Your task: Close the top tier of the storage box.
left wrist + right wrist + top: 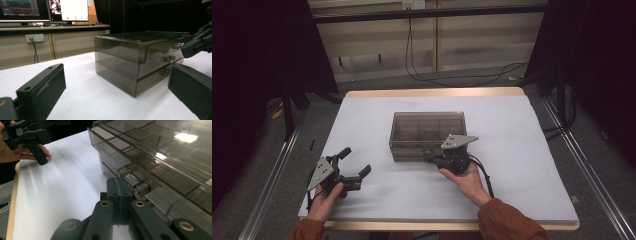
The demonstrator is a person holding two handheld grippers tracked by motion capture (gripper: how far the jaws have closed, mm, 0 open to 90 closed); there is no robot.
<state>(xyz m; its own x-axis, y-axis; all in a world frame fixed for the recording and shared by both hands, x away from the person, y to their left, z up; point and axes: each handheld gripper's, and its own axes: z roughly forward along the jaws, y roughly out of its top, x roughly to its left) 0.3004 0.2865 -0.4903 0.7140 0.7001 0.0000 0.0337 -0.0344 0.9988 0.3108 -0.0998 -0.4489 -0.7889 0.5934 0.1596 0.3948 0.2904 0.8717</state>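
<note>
1. Left gripper [354, 167] at the near left of the white table [522, 165], held low in a left hand [324, 200] that comes in from the bottom edge – jaws spread wide, nothing between them, pointing across toward the drawer box [427, 131]
2. In the left gripper view, two black jaw pads standing far apart, with the drawer box [130, 57] ahead between them and well clear of both
3. Right gripper [432, 160] at the near front face of the box, right hand [467, 180] cupped under its body, wrist angled in from the lower right, orange sleeve [507, 220] at the edge
4. In the right gripper view, jaws pressed flat together with no gap, their tip just beside a clear handle [140, 188] on the box front – touching or not, cannot tell; nothing seen clamped
5. Drawer box: one, smoky see-through plastic, near the middle of the table, slightly toward the far side
6. Count – three drawers stacked, three small handles down the front, two grippers, two hands
</note>
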